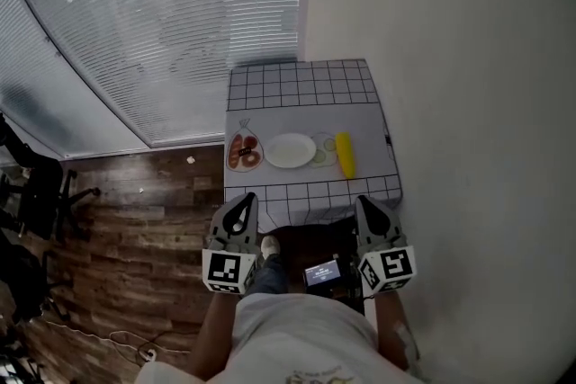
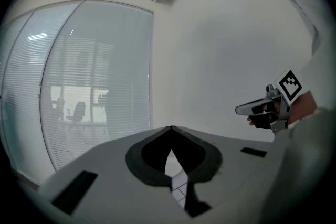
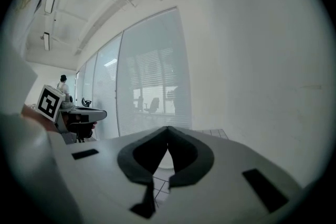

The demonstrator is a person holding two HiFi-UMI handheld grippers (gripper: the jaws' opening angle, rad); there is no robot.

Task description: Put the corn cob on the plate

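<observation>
Yellow and easy to spot, the corn cob (image 1: 345, 155) lies on the small table (image 1: 297, 85) with the gridded cover. It is at the right end of a row of things, its length running from near to far. The white plate (image 1: 290, 150) sits in the middle of that row and is bare. Between plate and cob is a small clear dish (image 1: 323, 149) with something pale green in it, so the cob is close to the plate but does not touch it. On the plate's left lies a clear bag (image 1: 244, 151) of reddish-brown food.

Nothing of the task is done yet, as far as I can judge: the cob is on the cloth, not on the plate, and neither tool is at it. The person stands at the near edge of the table with 2 grippers held out in front. The left gripper (image 1: 244, 199) and the right gripper (image 1: 366, 201) both hover just short of that edge, well apart from each other. Each gripper view shows its 2 jaws pressed together with nothing between them, only a sliver of the gridded cover showing past the tips.

What is left is the whole job: open a pair of jaws, reach over to the cob, close on it, lift it over the clear dish and set it on the plate. The right gripper looks the better placed, since the cob lies almost straight ahead of it.
</observation>
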